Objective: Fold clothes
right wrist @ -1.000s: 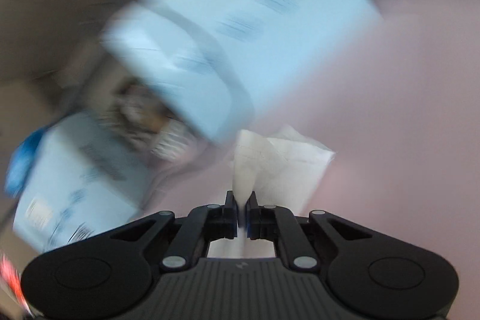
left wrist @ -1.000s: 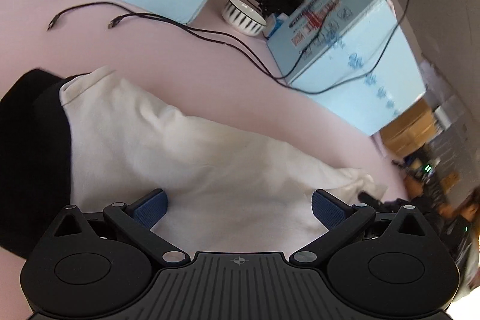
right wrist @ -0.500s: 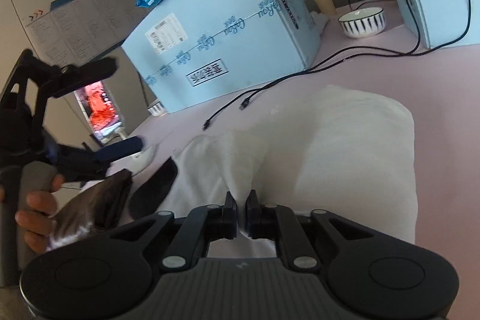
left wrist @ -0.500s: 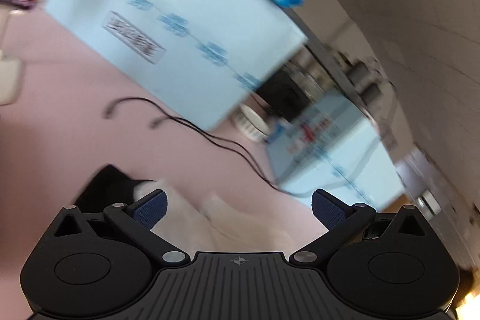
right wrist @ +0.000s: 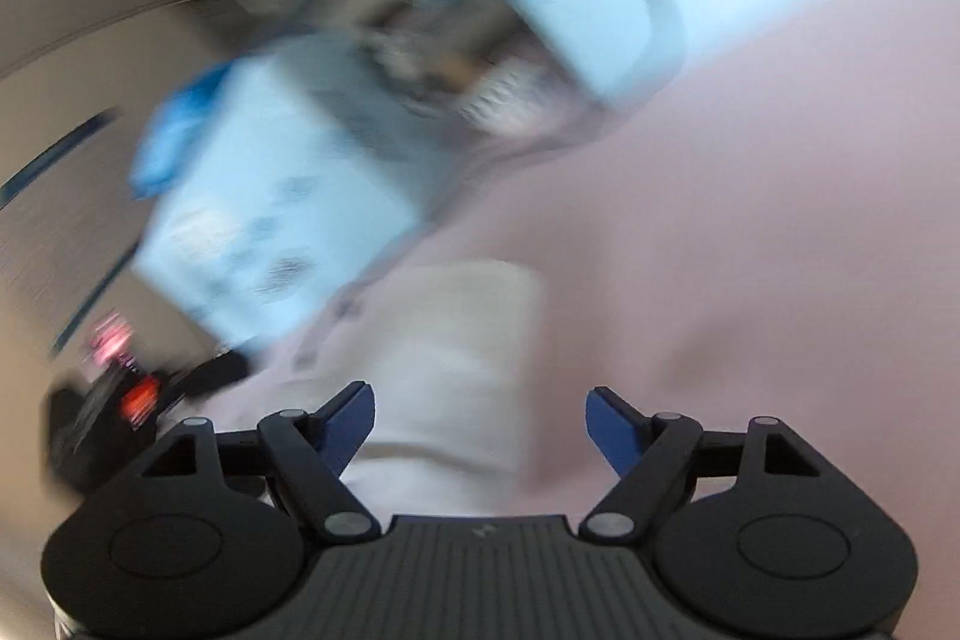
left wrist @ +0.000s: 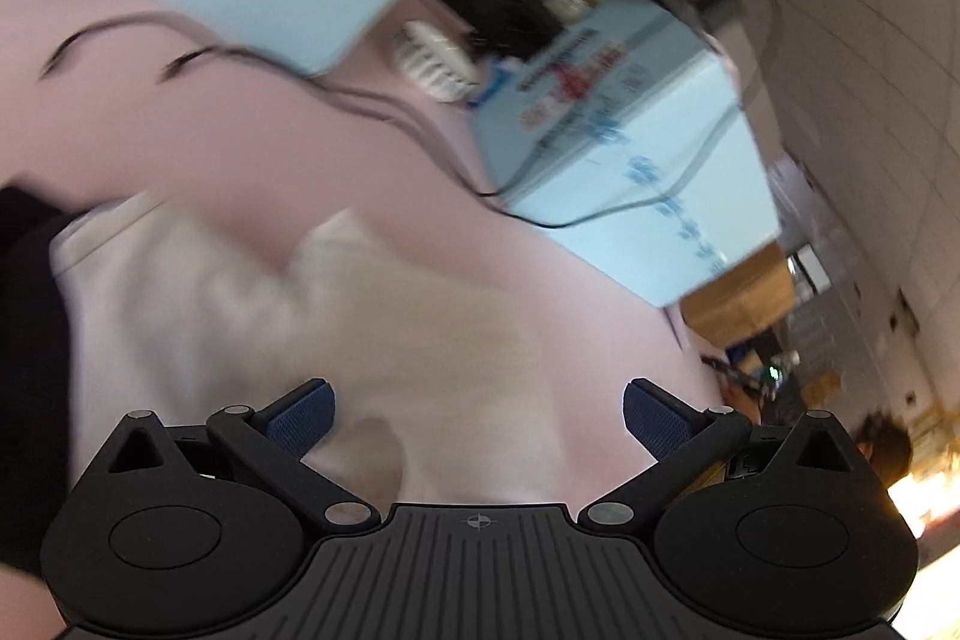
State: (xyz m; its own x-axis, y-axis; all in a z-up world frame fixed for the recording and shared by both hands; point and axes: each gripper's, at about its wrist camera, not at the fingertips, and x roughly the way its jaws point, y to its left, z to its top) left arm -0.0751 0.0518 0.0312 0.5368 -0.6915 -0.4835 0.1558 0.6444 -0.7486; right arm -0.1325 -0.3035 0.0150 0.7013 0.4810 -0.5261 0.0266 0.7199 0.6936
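- Released since the earlier frame: right tool (right wrist: 480,421), then pinched shut on a corner of the white garment (right wrist: 456,370), now with jaws opening and no cloth pressed between the pads.
- Left tool (left wrist: 477,415) spread wide, empty, hovering over the same garment (left wrist: 372,340).
- Garment flat on the pink bench (left wrist: 198,130), beside a black cloth (left wrist: 30,340) at 9 o'clock; blue boxes (left wrist: 630,172) and cables (left wrist: 384,106) toward 12 o'clock.
- Likely one fold just laid down; next grasp point needed.
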